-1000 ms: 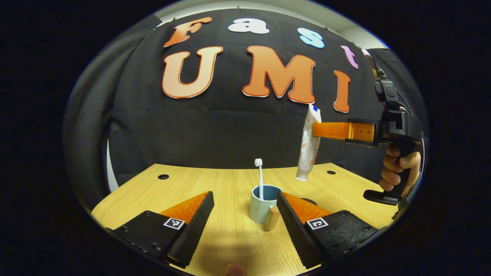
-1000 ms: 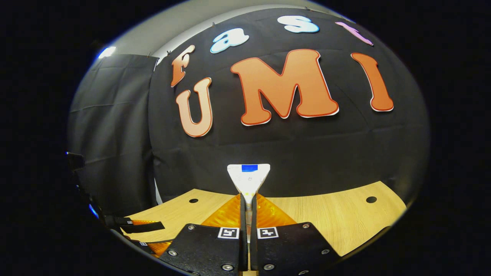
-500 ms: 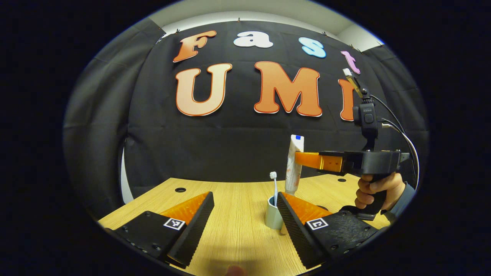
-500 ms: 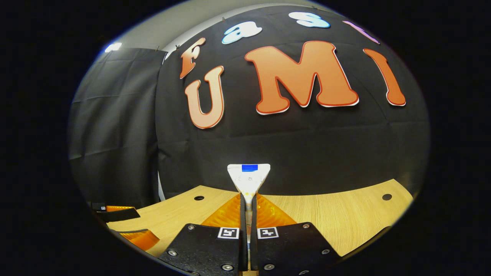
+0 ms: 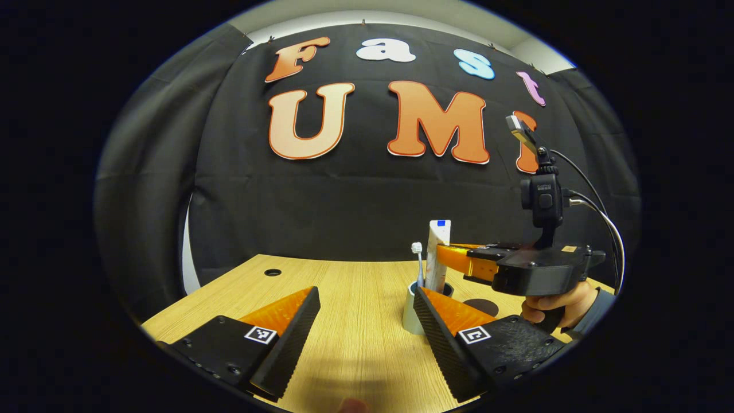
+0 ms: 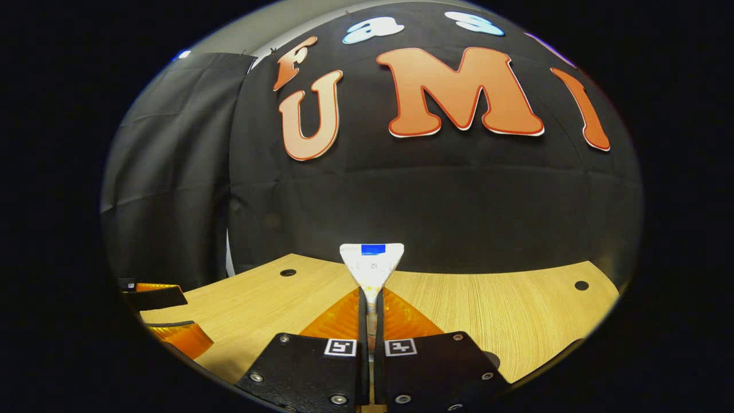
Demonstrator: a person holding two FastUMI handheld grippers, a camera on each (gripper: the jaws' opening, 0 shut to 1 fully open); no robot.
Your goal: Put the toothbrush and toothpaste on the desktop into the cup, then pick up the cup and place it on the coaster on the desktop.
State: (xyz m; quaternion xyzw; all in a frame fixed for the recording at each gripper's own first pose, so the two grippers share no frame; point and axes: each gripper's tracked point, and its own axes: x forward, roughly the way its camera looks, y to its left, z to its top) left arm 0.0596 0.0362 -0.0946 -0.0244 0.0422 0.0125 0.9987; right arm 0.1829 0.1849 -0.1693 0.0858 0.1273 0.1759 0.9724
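A pale blue cup (image 5: 409,314) stands on the wooden table (image 5: 350,287), partly hidden behind one finger of my left gripper (image 5: 367,321), which is open and holds nothing. A white toothbrush (image 5: 418,261) stands upright in the cup. Beside the brush, the white toothpaste tube (image 5: 438,252) hangs upright with its lower end at the cup's mouth. My right gripper (image 5: 442,255) is shut on the tube from the right. In the right gripper view the tube's flat crimped end (image 6: 371,263) sticks up between the shut fingers of that gripper (image 6: 371,298).
A dark round coaster (image 5: 480,307) lies on the table right of the cup, under the right gripper's body. A hand (image 5: 565,301) holds that gripper's grip. The left gripper (image 6: 166,318) shows at the far left. Small holes (image 6: 581,285) mark the tabletop near the back.
The right gripper has carried the toothpaste down and leftward, from high above the table to the cup's mouth beside the toothbrush. The left gripper has drawn back slightly, still open.
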